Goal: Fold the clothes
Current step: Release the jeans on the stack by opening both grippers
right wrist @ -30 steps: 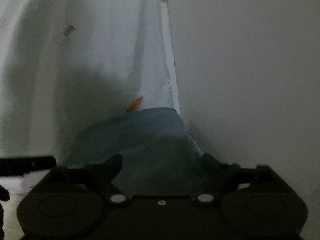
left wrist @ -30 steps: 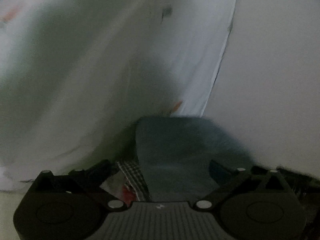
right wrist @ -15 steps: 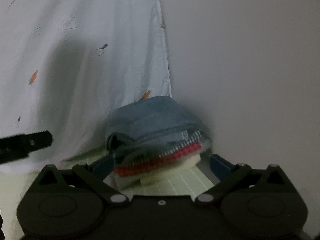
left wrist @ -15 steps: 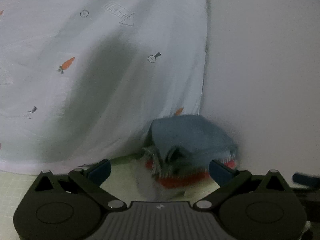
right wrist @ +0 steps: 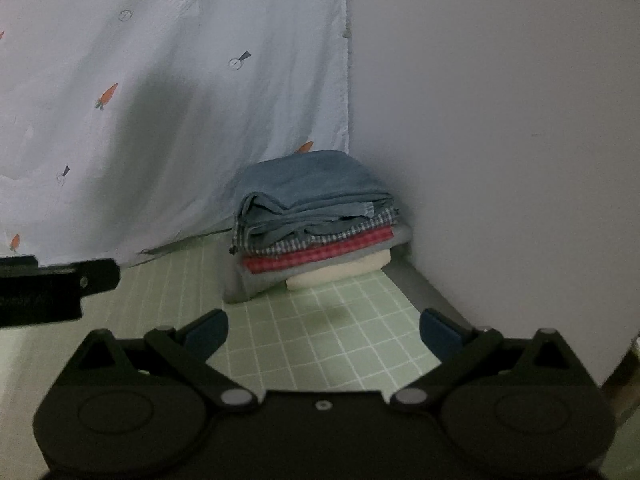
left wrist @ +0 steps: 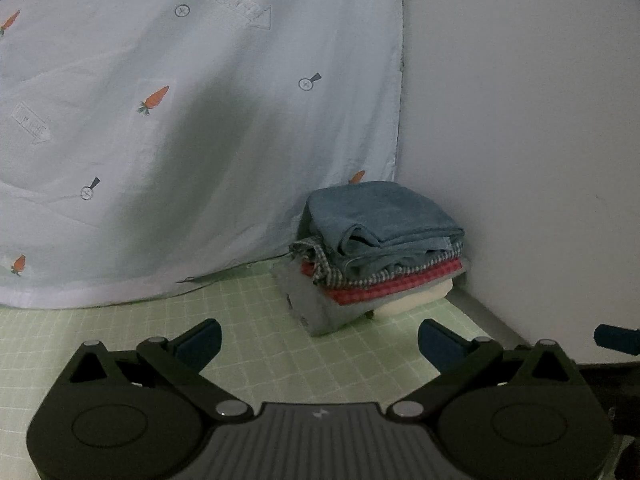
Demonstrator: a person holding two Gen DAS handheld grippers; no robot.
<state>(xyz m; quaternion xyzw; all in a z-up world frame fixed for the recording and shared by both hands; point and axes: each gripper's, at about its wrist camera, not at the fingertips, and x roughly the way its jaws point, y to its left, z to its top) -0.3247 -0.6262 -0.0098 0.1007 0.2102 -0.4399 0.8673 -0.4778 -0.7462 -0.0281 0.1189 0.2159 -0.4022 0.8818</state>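
A stack of folded clothes [left wrist: 376,256] sits in the far corner of the green grid mat, also in the right wrist view [right wrist: 316,224]. A blue denim garment [left wrist: 380,212] lies on top, over checked, red, grey and cream pieces. My left gripper [left wrist: 320,340] is open and empty, a short way in front of the stack. My right gripper [right wrist: 324,330] is open and empty, also in front of the stack. The left gripper's side [right wrist: 56,284] shows at the left of the right wrist view.
A pale blue sheet with carrot prints [left wrist: 180,120] hangs behind the mat on the left. A plain white wall [left wrist: 520,120] stands on the right. The green grid mat [left wrist: 260,320] has a grey edge [right wrist: 428,288] along the wall.
Both grippers have let go of the blue garment, opened, and pulled back from the stack. The stack now sits farther off and in full view.
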